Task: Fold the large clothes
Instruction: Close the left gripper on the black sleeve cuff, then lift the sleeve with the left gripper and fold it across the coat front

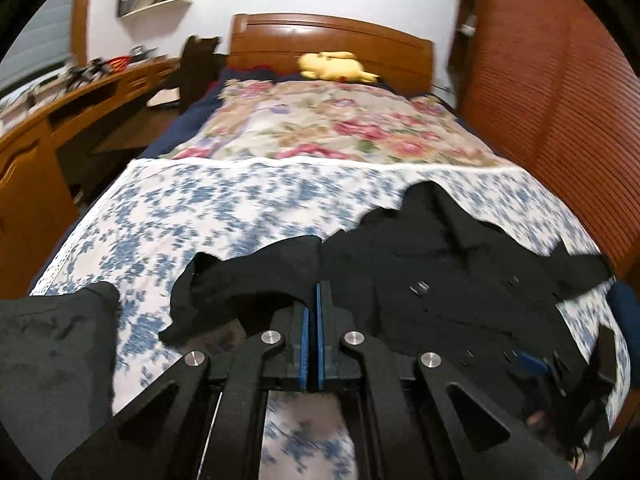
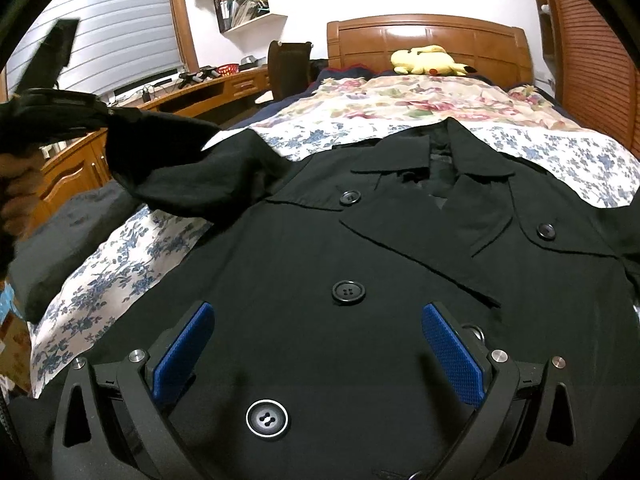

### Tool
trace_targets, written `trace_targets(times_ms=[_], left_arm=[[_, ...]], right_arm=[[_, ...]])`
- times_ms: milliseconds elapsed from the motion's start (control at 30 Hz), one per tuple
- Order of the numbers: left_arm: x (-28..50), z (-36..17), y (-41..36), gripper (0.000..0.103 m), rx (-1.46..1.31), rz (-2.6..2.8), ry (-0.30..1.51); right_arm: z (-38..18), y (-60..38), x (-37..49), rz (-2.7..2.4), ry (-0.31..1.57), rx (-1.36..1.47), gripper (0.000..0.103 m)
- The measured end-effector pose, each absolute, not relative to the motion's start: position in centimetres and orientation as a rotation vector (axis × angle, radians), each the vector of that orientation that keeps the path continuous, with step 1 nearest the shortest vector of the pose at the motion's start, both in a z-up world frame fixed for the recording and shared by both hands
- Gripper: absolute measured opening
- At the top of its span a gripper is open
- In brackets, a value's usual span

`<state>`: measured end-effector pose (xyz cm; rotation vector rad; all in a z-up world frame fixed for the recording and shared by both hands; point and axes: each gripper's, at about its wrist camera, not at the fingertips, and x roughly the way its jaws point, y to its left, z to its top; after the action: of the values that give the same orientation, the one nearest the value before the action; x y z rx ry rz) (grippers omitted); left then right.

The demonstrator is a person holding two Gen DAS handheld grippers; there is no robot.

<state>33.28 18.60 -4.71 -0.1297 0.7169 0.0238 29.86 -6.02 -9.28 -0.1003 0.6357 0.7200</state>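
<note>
The bed (image 2: 580,152) lay under a blue-flowered sheet (image 1: 224,208) and a rose-patterned quilt (image 2: 400,104), wooden headboard (image 2: 428,40) behind. My black coat (image 2: 360,240), matte woven cloth with broad lapels and round four-hole buttons (image 2: 348,292), was spread front-up across the sheet. My left gripper (image 1: 314,292) had its blue pads pressed together on the lifted sleeve (image 2: 168,160). My right gripper (image 2: 316,344) hung spread wide over the coat's front. A yellow plush toy (image 2: 428,60) sat by the headboard.

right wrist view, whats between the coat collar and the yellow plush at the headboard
In the right wrist view, a strip of blue floral sheet, then the pink floral quilt, lies between the black coat collar and the yellow plush.
</note>
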Motion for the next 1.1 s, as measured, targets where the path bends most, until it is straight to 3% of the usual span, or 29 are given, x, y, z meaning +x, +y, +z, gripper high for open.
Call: trace_targets(times_ms=[300,533,600,667,733,800,1100], left_arm=[[31.1,-5.6,16.6,0.004,-0.100,0.012,0.784],[28.6,-3.9,17.7,0.035,-0.077,0.049,0.720],[28.1,-3.7,18.1,0.036,-0.071,0.051,0.696],[27.9,-3.9,18.7,0.046,-0.067,0.063,0.682],[28.0,-4.4,19.3,0.064,-0.078,0.067,0.680],[28.5,-5.6,20.4,0.071,-0.105,0.069,0.700],[31.8,-12.2,25.4,0.073,-0.176,0.155,0.792]], right_arm=[[-9.2,-5.9,29.8,0.722,0.633,-0.104,0.103],[-9.1,-5.8,29.7,0.721,0.635,-0.108,0.103],[-9.1,-5.8,29.7,0.721,0.634,-0.109,0.103],[-9.1,-5.8,29.6,0.720,0.631,-0.111,0.103],[-9.1,-5.8,29.5,0.719,0.629,-0.115,0.103],[-9.1,-5.8,29.5,0.719,0.630,-0.119,0.103],[-9.1,-5.7,29.5,0.721,0.631,-0.137,0.103]])
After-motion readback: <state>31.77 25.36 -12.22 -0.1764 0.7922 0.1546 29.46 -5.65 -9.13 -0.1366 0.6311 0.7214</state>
